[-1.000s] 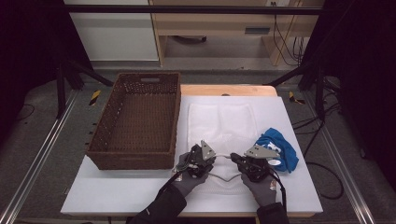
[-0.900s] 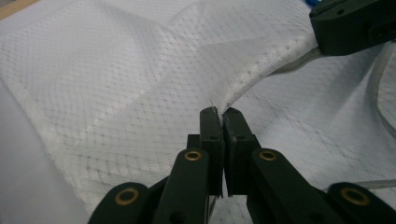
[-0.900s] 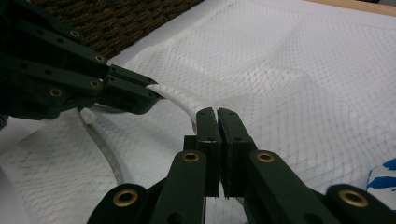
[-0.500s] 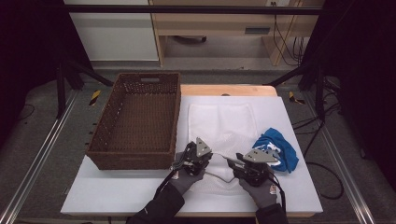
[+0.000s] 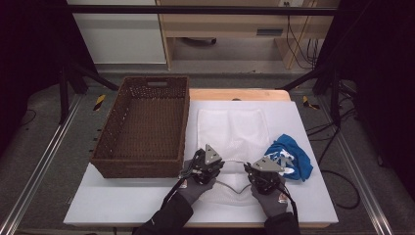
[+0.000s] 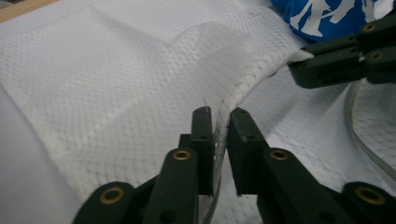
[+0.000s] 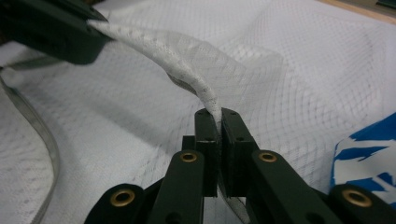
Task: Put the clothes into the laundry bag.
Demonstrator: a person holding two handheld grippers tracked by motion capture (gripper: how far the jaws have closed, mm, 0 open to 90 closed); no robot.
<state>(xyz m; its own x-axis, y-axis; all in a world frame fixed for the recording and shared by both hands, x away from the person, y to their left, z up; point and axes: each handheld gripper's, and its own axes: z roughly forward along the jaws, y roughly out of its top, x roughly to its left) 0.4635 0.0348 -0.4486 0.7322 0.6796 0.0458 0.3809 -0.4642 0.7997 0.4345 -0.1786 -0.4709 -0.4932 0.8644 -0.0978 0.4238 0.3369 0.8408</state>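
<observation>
White mesh bag [image 5: 230,132] hem pinched by left gripper [image 6: 220,122] and right gripper [image 7: 219,122]; wicker basket [image 5: 142,129] beside.

Bench [image 5: 122,205] runs left to right, near the person. Basket [image 5: 142,127] on the bench's left half, reaching toward the far edge. Mesh bag [image 5: 230,129] lies flat right of the basket, just beside it, stretching from mid-bench to the near edge. Crumpled cloth [image 5: 293,154] on the bench right of the mesh bag, touching its right edge. Left hand-held gripper [image 5: 201,169] sits over the bag's near part, just right of the basket's near corner. Right hand-held gripper [image 5: 264,174] is to its right, just left of the cloth. Bag's raised hem [image 6: 252,79] spans between both, pinched in each. Shelf unit [image 5: 230,29] on the floor beyond the bench's far edge.
</observation>
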